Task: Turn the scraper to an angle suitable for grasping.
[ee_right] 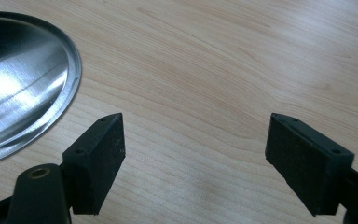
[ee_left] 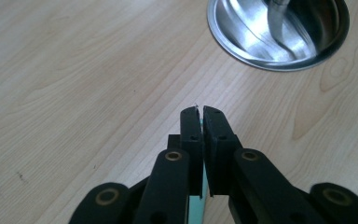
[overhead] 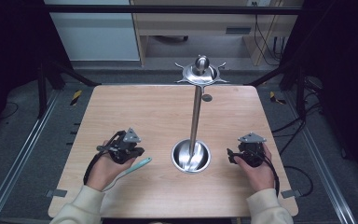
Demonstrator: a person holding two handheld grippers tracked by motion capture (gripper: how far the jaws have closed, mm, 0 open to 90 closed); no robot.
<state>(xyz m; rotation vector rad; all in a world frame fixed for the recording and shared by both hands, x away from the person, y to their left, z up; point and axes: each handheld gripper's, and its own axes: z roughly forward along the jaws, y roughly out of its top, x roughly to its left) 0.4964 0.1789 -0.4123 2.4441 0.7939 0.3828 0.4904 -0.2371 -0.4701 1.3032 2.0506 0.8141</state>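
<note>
A light teal utensil (overhead: pixel 141 163) lies slanted on the wooden table (overhead: pixel 144 112), one end poking out right of my left hand. My left gripper (overhead: pixel 139 151) has its jaws pressed together, and in the left gripper view (ee_left: pixel 201 112) a teal strip (ee_left: pixel 197 207) shows between them low down. A steel stand rises from a round dish base (overhead: pixel 191 156) up a thin pole (overhead: pixel 196 112) to a hooked top plate (overhead: pixel 201 73). The base rim (ee_left: pixel 279 65) lies ahead of the left jaws. My right gripper (overhead: pixel 231 156) (ee_right: pixel 196 140) stands open over bare wood, with the base (ee_right: pixel 18 93) to its left.
A small grey disc (overhead: pixel 207 97) lies on the table behind the pole. Black frame bars (overhead: pixel 168 9) and cables surround the table. Bare wood stretches across the far half and the front edge between my forearms.
</note>
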